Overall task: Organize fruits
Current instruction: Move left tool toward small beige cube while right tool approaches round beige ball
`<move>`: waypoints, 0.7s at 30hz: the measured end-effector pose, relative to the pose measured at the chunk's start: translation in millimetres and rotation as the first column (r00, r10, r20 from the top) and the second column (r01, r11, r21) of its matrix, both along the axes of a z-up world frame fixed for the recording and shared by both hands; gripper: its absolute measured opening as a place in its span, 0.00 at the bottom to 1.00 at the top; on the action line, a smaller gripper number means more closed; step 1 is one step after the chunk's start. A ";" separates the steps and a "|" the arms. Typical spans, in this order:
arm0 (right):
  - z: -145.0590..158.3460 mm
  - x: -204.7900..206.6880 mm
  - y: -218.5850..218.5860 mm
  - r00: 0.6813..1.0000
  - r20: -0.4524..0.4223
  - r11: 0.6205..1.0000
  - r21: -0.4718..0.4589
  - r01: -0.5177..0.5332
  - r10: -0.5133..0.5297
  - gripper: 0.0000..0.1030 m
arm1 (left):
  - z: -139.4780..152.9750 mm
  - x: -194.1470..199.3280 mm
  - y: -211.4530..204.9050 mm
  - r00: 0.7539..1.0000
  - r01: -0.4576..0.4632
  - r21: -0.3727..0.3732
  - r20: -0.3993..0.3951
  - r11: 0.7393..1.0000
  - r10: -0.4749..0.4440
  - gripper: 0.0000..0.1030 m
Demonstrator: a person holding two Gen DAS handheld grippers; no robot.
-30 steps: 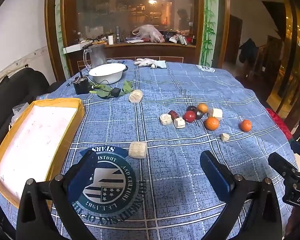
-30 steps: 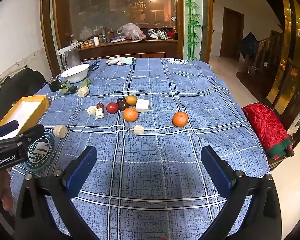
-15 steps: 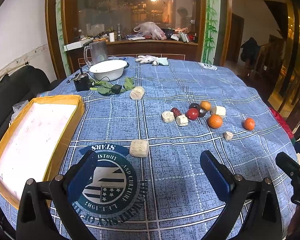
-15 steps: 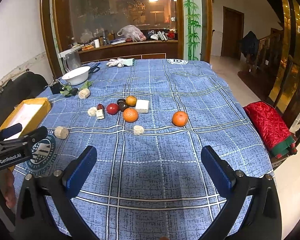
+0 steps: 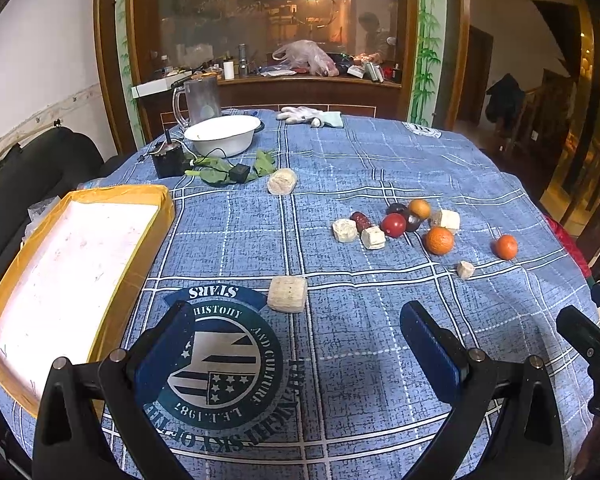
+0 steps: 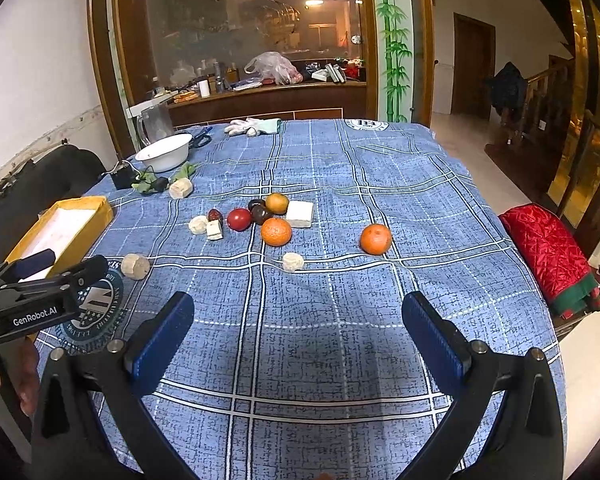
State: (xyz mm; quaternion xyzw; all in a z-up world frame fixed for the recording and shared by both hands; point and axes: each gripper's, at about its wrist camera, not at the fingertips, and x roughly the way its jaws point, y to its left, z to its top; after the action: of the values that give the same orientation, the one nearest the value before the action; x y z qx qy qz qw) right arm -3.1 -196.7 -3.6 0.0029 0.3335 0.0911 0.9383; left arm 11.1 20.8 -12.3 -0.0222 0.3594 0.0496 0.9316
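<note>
A round table [image 5: 380, 168] under a blue checked cloth fills both views. At its left edge sits a shallow yellow tray [image 5: 148, 236] with a bare white floor, the likeliest place for the fruit to go, though nothing marks it as such. A white bowl [image 5: 222, 134] stands at the far left, with green leaves [image 5: 216, 170] and a small black box just in front of it.

The left gripper [image 5: 296, 344] hangs over the near edge of the cloth above the round printed emblem, its 2 fingers wide apart and empty. The right gripper [image 6: 298, 328] hovers over bare cloth further right, its fingers also spread with nothing between them.

The fruit lies in a loose cluster [image 6: 260, 218] near the table's middle: a large orange [image 6: 276, 231], a smaller orange-yellow fruit [image 6: 277, 203], a red round fruit [image 6: 239, 219], 2 dark fruits touching each other and a small reddish one that may be a date. 1 more orange [image 6: 375, 239] sits apart to the right. Pale blocks [image 5: 287, 294] are scattered among and around them; what they are is hard to tell.

Nothing has been picked up, so this looks like the approach before the 1st grasp. The lone orange is nearest the right gripper and clear of neighbours; reaching it means moving forward and lowering until the fingers straddle it, then closing gently since it will roll.
</note>
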 end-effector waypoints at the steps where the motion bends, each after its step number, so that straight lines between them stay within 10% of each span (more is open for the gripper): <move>1: -0.2 0.0 0.2 1.000 -0.001 1.000 0.000 0.001 -0.001 1.00 | 0.1 1.0 0.2 1.000 -0.001 -0.001 -0.004 1.000 0.001 0.99; 21: -6.8 4.5 3.0 1.000 -0.010 1.000 0.014 -0.015 0.015 1.00 | -4.5 7.5 5.9 1.000 -0.015 0.002 -0.013 1.000 0.015 0.99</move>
State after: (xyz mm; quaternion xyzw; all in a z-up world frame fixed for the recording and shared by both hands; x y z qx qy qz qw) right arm 1.4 -193.8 -10.4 0.0074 0.3378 0.1004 0.9358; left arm 18.6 26.7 -16.8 -0.0236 0.3655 0.0569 0.9288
